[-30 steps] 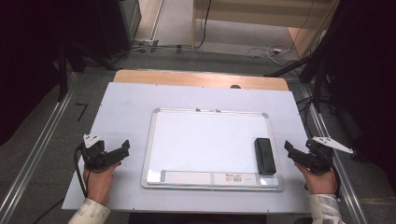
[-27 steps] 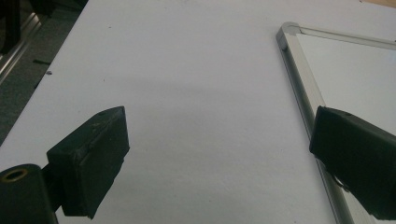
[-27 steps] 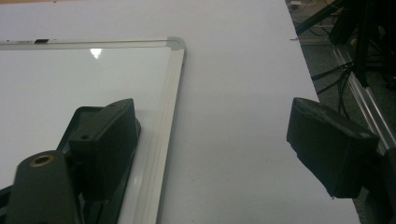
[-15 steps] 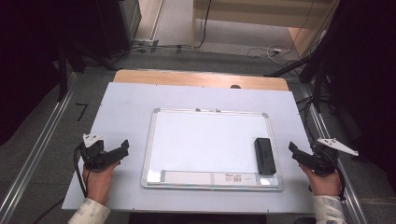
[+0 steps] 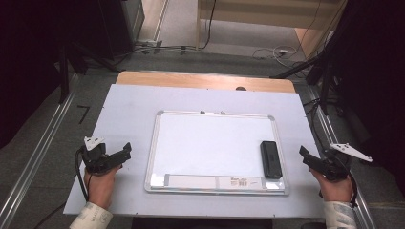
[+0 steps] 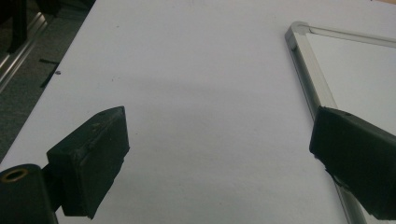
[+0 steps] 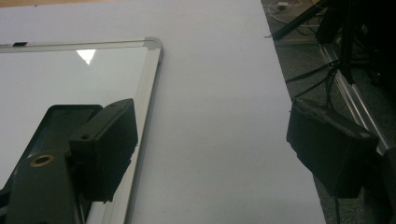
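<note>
I see a silver-framed whiteboard [image 5: 210, 148] lying flat in the middle of the white table [image 5: 129, 109], surface clean. A black eraser [image 5: 270, 159] rests flat on its right part, close to the right frame edge.

The right gripper [image 5: 305, 155] has been drawn back from the whiteboard [image 5: 215, 148], outward toward the table's right edge and a little nearer to the person. Its jaws are held wide apart.
</note>
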The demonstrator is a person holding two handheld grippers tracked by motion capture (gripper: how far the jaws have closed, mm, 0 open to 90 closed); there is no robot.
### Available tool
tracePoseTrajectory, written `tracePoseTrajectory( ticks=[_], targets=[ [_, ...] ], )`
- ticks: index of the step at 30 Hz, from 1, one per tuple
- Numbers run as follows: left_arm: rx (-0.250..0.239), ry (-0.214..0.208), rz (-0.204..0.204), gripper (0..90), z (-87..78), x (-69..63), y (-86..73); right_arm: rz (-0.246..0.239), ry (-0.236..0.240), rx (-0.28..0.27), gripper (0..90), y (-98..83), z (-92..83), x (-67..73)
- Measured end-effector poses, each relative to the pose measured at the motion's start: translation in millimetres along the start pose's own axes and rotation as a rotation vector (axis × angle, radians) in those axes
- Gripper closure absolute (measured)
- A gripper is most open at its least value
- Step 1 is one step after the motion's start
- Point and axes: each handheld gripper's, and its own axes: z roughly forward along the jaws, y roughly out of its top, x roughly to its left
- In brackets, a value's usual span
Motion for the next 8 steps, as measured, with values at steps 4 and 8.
tracePoseTrajectory(
  ticks=[4,8],
  targets=[
    [0.005,0.014,0.007,5.2,1.9,2.5,0.5,0.004,-0.006,-0.005,15.1,-0.4,-1.5,-2.7],
    [0.017,0.034,0.02,5.3,6.1,4.8,-0.1,0.004,0.001,-0.014,15.1,0.1,-3.6,-1.5]
  ],
)
